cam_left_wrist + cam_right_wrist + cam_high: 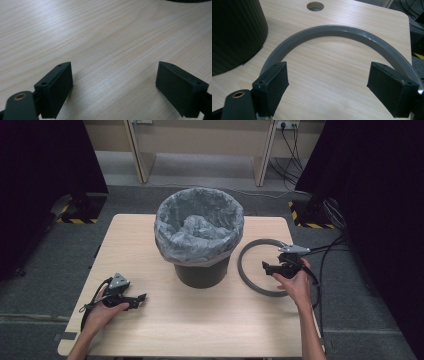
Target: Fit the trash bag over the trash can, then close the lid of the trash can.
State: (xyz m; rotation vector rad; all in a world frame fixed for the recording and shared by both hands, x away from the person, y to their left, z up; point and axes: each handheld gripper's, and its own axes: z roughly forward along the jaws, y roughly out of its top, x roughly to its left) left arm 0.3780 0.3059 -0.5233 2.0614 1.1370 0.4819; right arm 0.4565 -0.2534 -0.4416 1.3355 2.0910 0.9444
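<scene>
Right gripper [268, 266] poised over the grey ring [250, 275], jaws spread and holding nothing.

From where I stand, the two black, matte jaws straddle the ring's hoop in the right gripper view: the grey ring [329, 30] arcs ahead of them and passes under both, lying flat on the pale wood-grain table [200, 325]. It looks like a smooth, rigid plastic band, thin and light, likely a bit slick; I'd pinch it across the band's narrow width, on the stretch nearest the jaws, squarely so it doesn't twist out. Beyond, off the gripper's left jaw, stands the dark ribbed bin [234, 32] lined with a crinkly, soft grey bag [200, 222]. Farther off, the left gripper [141, 298] rests low on the table, jaws likewise spread wide and empty.
</scene>
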